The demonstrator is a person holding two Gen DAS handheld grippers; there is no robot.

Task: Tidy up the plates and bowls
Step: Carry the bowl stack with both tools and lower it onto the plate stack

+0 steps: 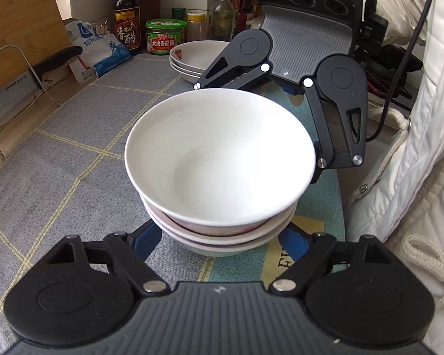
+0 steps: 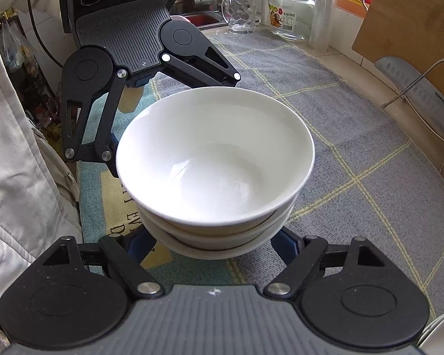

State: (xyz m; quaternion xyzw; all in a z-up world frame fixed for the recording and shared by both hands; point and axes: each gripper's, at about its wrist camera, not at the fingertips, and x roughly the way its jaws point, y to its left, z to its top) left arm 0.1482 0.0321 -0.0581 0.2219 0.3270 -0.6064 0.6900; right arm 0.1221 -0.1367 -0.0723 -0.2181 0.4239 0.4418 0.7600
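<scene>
vinegar bottle (image 1: 126,14) | green-lidded jar (image 1: 165,37) | glass mug (image 2: 240,13) | cutting board (image 1: 20,26) | checked mat (image 1: 74,136)

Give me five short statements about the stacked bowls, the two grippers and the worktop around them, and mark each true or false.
1. The white ceramic bowls are nested in one stack. True.
2. The stack stands on a bare wooden board. False: it stands on a grey checked cloth mat.
3. The left gripper and the right gripper flank the stack from opposite sides. True.
4. The top bowl holds soup. False: it is empty.
5. A second pile of shallow white dishes sits behind the stack, near the green-lidded jar. True.
</scene>
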